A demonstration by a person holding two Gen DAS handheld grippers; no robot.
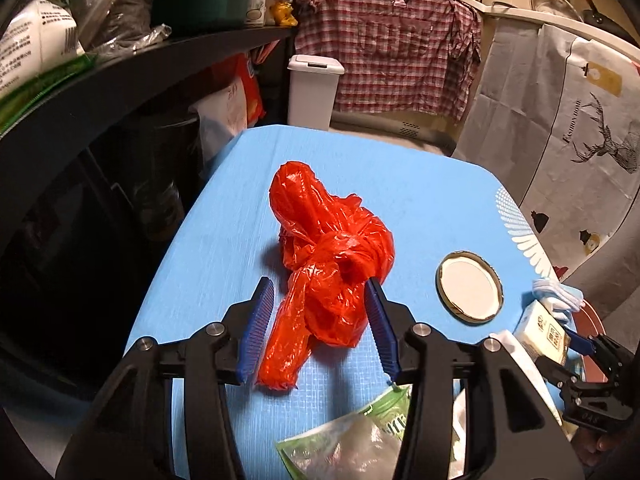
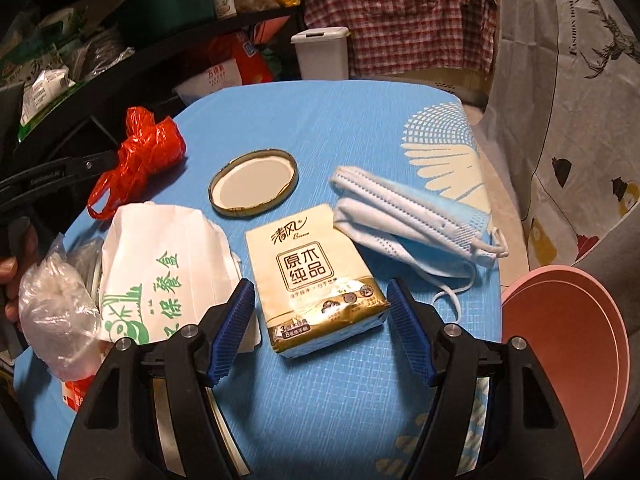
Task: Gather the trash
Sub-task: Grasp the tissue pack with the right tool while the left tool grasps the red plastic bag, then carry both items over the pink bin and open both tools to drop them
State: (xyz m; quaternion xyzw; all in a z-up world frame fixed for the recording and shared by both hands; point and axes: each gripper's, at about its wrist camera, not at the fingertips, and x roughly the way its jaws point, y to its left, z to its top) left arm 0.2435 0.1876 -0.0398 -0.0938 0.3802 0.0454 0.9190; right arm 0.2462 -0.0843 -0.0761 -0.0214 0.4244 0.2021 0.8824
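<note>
A knotted red plastic bag (image 1: pixel 328 256) lies on the blue table (image 1: pixel 224 232). My left gripper (image 1: pixel 318 296) is open, its blue pads on either side of the bag's near end. The bag also shows in the right wrist view (image 2: pixel 140 156). My right gripper (image 2: pixel 320 300) is open around the near end of a cream tissue pack (image 2: pixel 312 276). A jar lid (image 2: pixel 254 186) lies upside down behind the pack; it also shows in the left wrist view (image 1: pixel 469 286). Face masks (image 2: pixel 412 212) lie to the right. A white paper bag with green print (image 2: pixel 160 256) lies to the left.
A pink basin (image 2: pixel 568 344) sits off the table's right edge. A crumpled clear plastic bag (image 2: pixel 56 320) lies at the left. A green wrapper (image 1: pixel 352 436) lies under my left gripper. A white lidded bin (image 1: pixel 314 88) stands beyond the table. Dark shelves (image 1: pixel 120 80) crowd the left.
</note>
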